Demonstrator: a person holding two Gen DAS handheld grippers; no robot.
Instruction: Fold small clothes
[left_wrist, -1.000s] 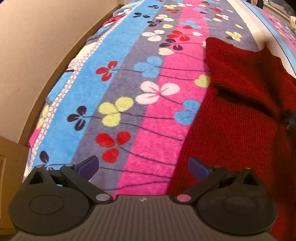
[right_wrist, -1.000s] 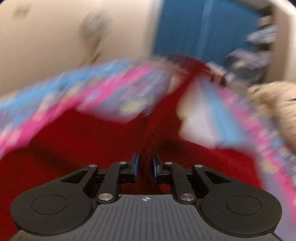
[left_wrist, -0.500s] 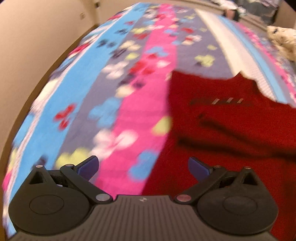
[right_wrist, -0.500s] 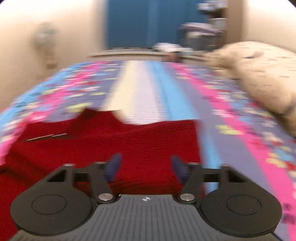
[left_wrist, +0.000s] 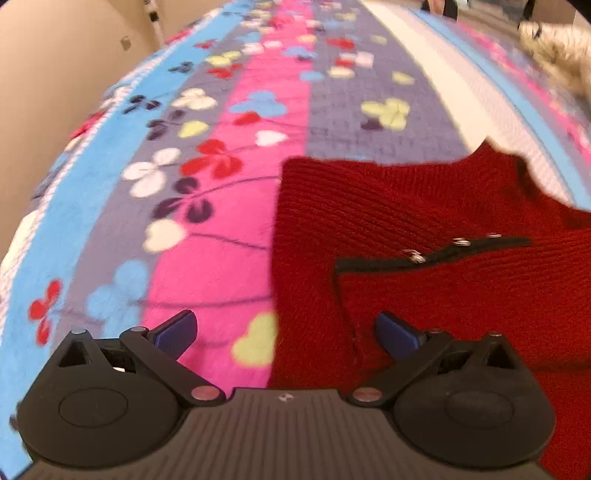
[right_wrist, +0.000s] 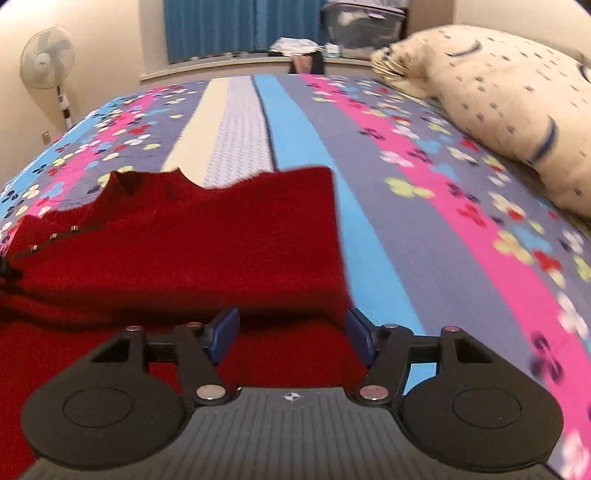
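A small red knitted sweater (left_wrist: 424, 229) lies flat on the striped flowered bedspread (left_wrist: 221, 206), with a dark strip of metal snaps (left_wrist: 436, 253) across it. My left gripper (left_wrist: 286, 332) hangs open over the sweater's left edge, nothing between its blue pads. In the right wrist view the same sweater (right_wrist: 207, 243) fills the lower left. My right gripper (right_wrist: 293, 332) is over its right-hand edge with jaws opening; the pads stand apart above the cloth and press on nothing.
A cream patterned pillow (right_wrist: 509, 99) lies at the right side of the bed. A standing fan (right_wrist: 46, 59) is by the wall at the far left. Blue curtains (right_wrist: 236, 26) and cluttered items sit beyond the bed's far end. The bedspread (right_wrist: 424, 221) stretches out ahead.
My right gripper let go of the red cloth and its jaws have spread. Both grippers swung across the bed; the left one now sits over the sweater's left edge.
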